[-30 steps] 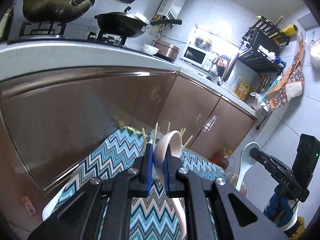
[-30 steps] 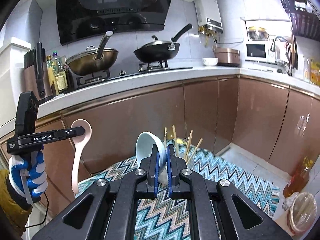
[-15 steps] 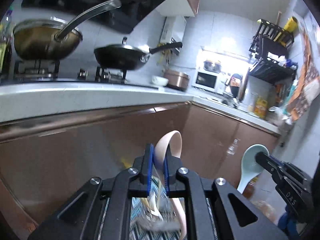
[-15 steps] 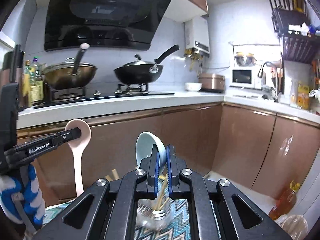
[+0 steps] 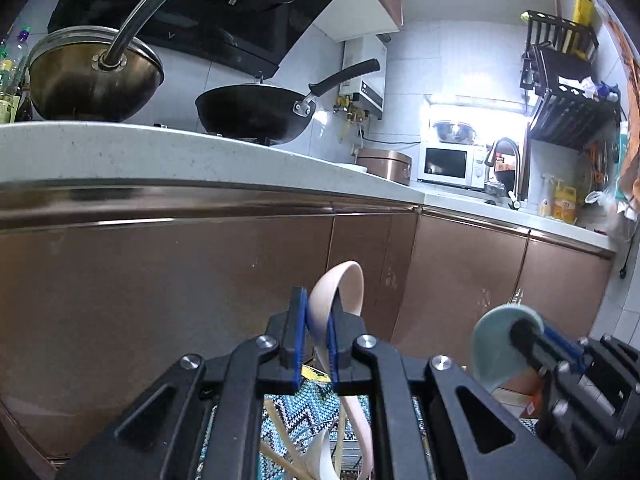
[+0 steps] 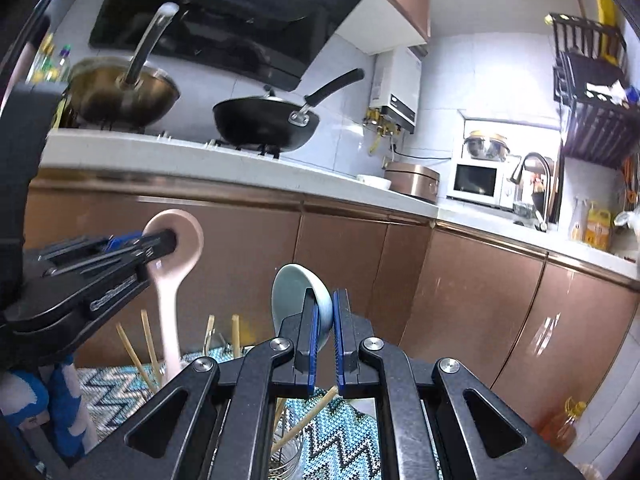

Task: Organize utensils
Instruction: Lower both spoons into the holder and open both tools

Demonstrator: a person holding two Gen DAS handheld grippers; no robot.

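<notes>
My left gripper [image 5: 317, 312] is shut on a pink spoon [image 5: 347, 286], bowl up, its handle hanging down between the fingers. It also shows at the left of the right wrist view [image 6: 176, 240]. My right gripper [image 6: 325, 312] is shut on a pale blue spoon [image 6: 294, 292], bowl up; it shows at the right of the left wrist view [image 5: 496, 340]. Both are held above a clear holder [image 6: 290, 458] with wooden chopsticks [image 6: 308, 412] on a zigzag-patterned cloth [image 6: 344, 436].
Brown cabinet fronts [image 5: 160, 300] stand close ahead under a white counter [image 5: 200, 152]. On it are a steel pan [image 5: 92, 80], a black wok [image 5: 256, 112], a rice cooker [image 5: 386, 164] and a microwave [image 5: 450, 164]. An oil bottle [image 6: 562, 424] stands on the floor at right.
Both grippers have dropped lower and tilted upward, still holding their spoons. The cloth and chopstick holder have slid to the bottom of both views. The two grippers are closer together.
</notes>
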